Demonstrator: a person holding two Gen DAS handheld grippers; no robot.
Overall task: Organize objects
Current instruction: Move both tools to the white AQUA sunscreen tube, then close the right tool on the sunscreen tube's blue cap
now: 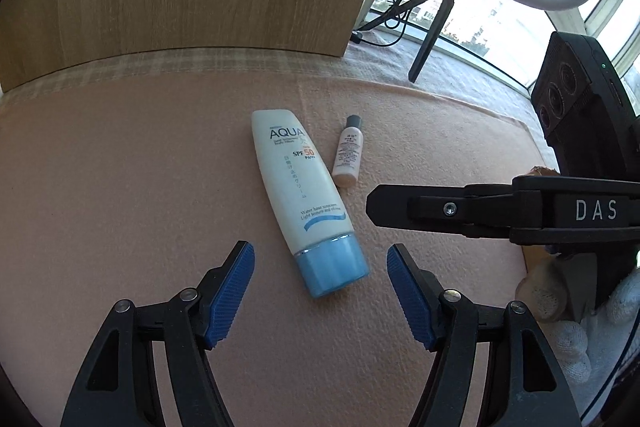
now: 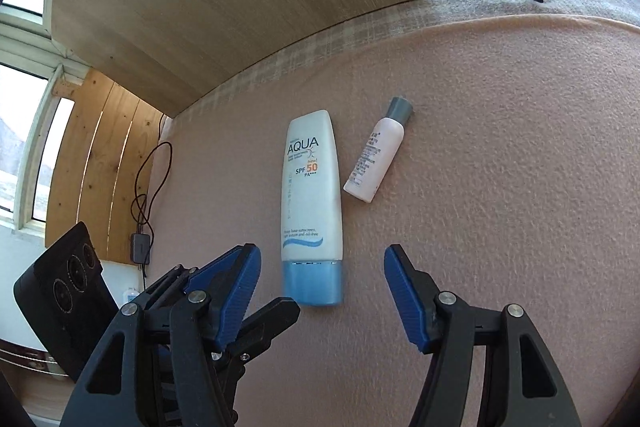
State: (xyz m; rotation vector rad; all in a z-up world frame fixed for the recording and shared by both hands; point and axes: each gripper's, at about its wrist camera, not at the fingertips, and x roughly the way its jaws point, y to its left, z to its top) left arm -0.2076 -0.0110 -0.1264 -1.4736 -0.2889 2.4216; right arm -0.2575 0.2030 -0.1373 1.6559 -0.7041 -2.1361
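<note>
Now both my grippers gape wide, the left gripper (image 1: 320,291) and right gripper (image 2: 322,291) empty above the pink cloth (image 2: 500,147). Between each pair of fingers lies the sunscreen tube (image 2: 312,187), with the small bottle (image 2: 376,159) just beside it.

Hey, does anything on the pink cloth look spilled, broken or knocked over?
Nothing spilled or broken. The sunscreen tube and the small bottle both lie flat on the pink cloth, caps on, the bottle slightly angled beside the tube. Both grippers are open and empty.

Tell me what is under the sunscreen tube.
The sunscreen tube lies flat on the pink cloth, beside a small bottle. Only cloth shows around it; whatever is directly beneath the tube is covered.
</note>
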